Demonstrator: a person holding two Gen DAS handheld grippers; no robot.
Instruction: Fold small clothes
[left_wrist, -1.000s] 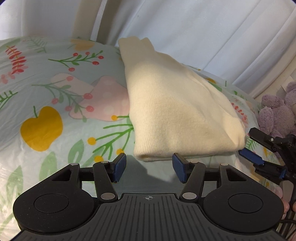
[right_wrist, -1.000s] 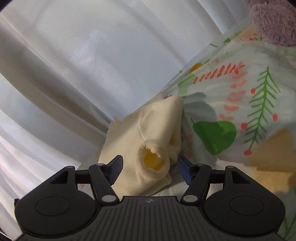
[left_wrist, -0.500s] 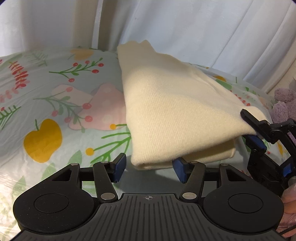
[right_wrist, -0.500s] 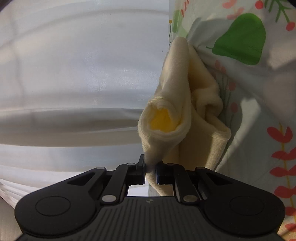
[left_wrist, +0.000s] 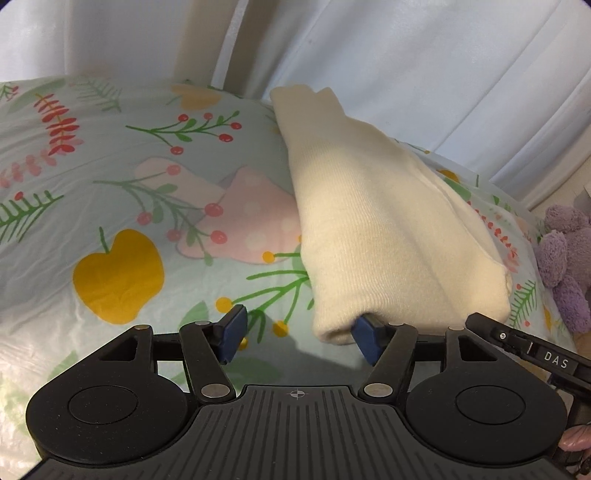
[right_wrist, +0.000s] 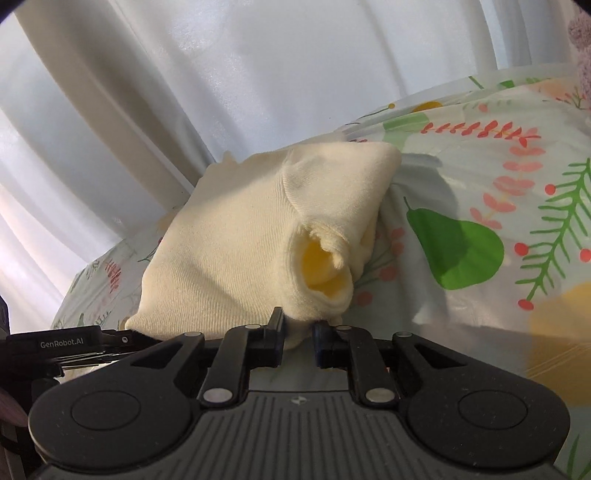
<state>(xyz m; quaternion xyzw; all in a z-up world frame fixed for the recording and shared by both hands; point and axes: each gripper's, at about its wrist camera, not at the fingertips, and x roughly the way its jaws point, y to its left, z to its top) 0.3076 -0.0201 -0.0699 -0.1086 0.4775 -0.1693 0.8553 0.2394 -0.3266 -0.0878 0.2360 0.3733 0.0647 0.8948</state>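
The right gripper (right_wrist: 298, 338) has its jaws nearly together, pinching a fold of the cream garment (right_wrist: 236, 236) just below a round sleeve opening (right_wrist: 323, 264) whose inside glows yellow. The left gripper (left_wrist: 298, 334) is spread wide, grasping nothing: its right pad (left_wrist: 365, 332) is tucked under the garment's (left_wrist: 384, 221) near rolled edge, touching the cloth, while its left pad (left_wrist: 232, 328) stands apart over bare sheet.

In the left wrist view the garment lies as a thick, long fold on the floral sheet (left_wrist: 110, 184), running from just ahead of the pads back toward the sheet's far edge, where its narrow end reaches the curtain (left_wrist: 406, 74). Its near end is lifted a little off the sheet (a shadow shows beneath it). The right gripper's black body, marked "DAS", enters at the lower right, close beside the garment's near right corner.

In the right wrist view the garment bulges up from the jaws, and the left gripper, marked "GenRobot.AI", sits at the lower left against its edge. A green pear print (right_wrist: 454, 251) lies on the sheet to the garment's right.

A purple plush toy (left_wrist: 565, 258) rests at the sheet's right edge, apart from the garment.
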